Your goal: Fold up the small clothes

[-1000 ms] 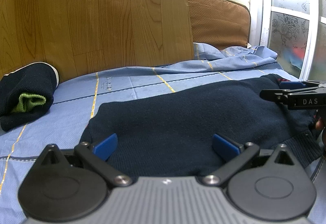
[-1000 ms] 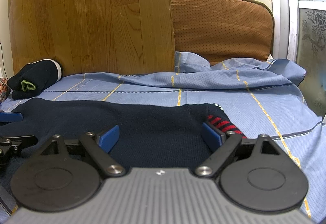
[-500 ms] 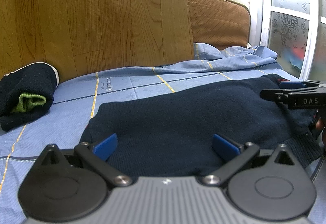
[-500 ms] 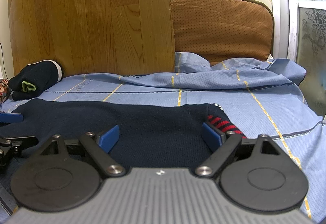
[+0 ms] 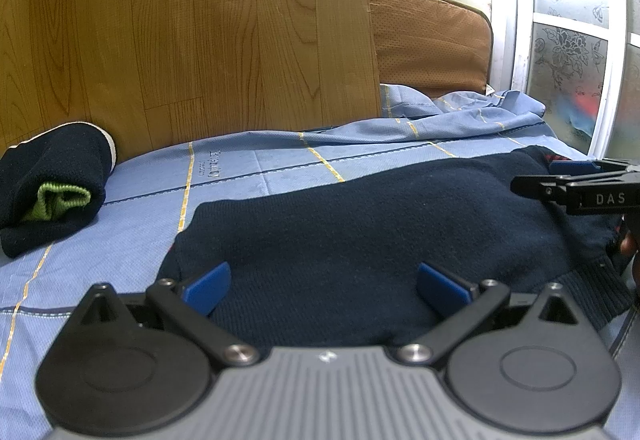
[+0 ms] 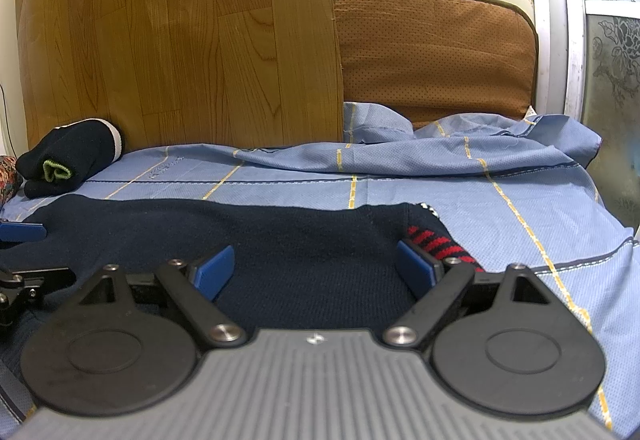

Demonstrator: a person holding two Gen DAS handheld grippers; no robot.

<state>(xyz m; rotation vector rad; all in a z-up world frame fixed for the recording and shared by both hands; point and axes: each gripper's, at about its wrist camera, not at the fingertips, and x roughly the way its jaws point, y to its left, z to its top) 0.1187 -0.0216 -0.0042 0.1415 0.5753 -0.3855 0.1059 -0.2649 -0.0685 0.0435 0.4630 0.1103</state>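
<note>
A dark navy knit sweater [image 5: 360, 224] lies flat across the blue bedsheet [image 5: 260, 168]; it also shows in the right wrist view [image 6: 280, 236], with a red-striped part [image 6: 434, 242] at its right end. My left gripper [image 5: 324, 280] is open and empty, low over the sweater's near left part. My right gripper [image 6: 314, 270] is open and empty, low over the sweater's near right part. Each gripper shows at the edge of the other's view: the right one [image 5: 576, 186], the left one [image 6: 24, 252].
A folded navy garment with green lining [image 5: 52, 188] lies at the far left by the wooden board [image 5: 200, 32]; it also shows in the right wrist view [image 6: 68, 160]. A brown cushion [image 6: 432, 56] stands behind. The sheet is bunched at the back right [image 6: 460, 148].
</note>
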